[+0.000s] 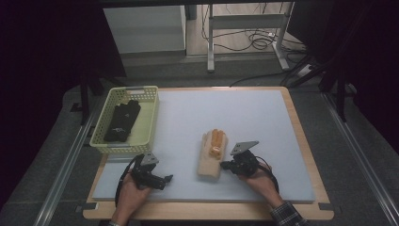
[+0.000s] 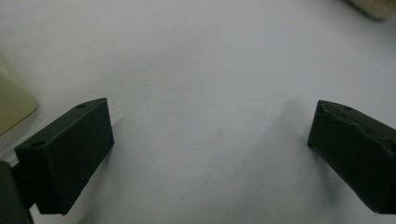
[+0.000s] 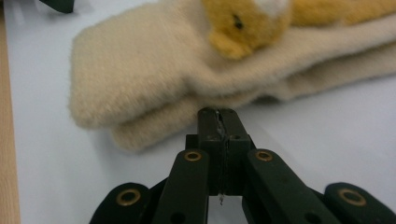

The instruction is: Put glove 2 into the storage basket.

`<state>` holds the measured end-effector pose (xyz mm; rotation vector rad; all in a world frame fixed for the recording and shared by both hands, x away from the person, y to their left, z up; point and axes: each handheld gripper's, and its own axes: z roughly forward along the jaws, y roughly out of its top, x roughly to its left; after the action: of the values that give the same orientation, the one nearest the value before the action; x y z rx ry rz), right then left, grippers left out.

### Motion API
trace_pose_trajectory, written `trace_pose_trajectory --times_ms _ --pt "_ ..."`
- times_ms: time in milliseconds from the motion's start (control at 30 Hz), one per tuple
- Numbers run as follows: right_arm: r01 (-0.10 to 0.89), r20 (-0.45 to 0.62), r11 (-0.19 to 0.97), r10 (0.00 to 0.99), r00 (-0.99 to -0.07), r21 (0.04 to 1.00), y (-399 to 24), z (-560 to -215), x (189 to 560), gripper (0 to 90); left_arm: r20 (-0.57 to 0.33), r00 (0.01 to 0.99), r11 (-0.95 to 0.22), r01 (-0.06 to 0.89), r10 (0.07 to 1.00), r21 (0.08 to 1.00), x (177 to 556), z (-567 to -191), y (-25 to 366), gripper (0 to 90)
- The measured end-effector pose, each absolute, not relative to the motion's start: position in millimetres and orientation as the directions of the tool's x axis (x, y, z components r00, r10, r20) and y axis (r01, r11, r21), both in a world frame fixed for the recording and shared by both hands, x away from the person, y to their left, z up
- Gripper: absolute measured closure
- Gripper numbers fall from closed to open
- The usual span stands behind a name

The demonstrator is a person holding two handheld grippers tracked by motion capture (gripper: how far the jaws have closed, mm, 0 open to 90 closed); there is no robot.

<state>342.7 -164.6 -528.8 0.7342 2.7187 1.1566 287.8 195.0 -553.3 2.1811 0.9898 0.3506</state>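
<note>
The right gripper (image 3: 218, 116) has its 2 jaws pressed together with nothing between them, its tip just beside the near edge of the beige mittens (image 1: 212, 157) in the middle of the mat (image 1: 263, 122). If it pushes forward like this, it may only slide the mittens away. The left gripper (image 2: 210, 135) is spread wide over bare mat, near the basket (image 1: 151, 117) at far left, which holds black gloves (image 1: 121, 121).
</note>
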Motion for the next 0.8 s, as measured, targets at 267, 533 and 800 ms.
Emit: trace_pose_trajectory --times_ms 267,533,800 --pt "0.373 0.076 0.599 0.460 -0.884 0.709 -151 -530 341 88.0 -0.041 0.670 -0.459 0.550 0.741 0.698 288 -553 195 0.3" --pt "0.356 0.057 0.600 0.459 -0.887 0.716 -132 -532 341 87.9 -0.041 0.671 -0.459 0.550 0.741 0.698 288 -553 195 0.4" --pt "0.348 0.048 0.596 0.459 -0.887 0.724 -115 -534 344 87.6 -0.041 0.671 -0.459 0.550 0.740 0.698 288 -553 195 0.4"
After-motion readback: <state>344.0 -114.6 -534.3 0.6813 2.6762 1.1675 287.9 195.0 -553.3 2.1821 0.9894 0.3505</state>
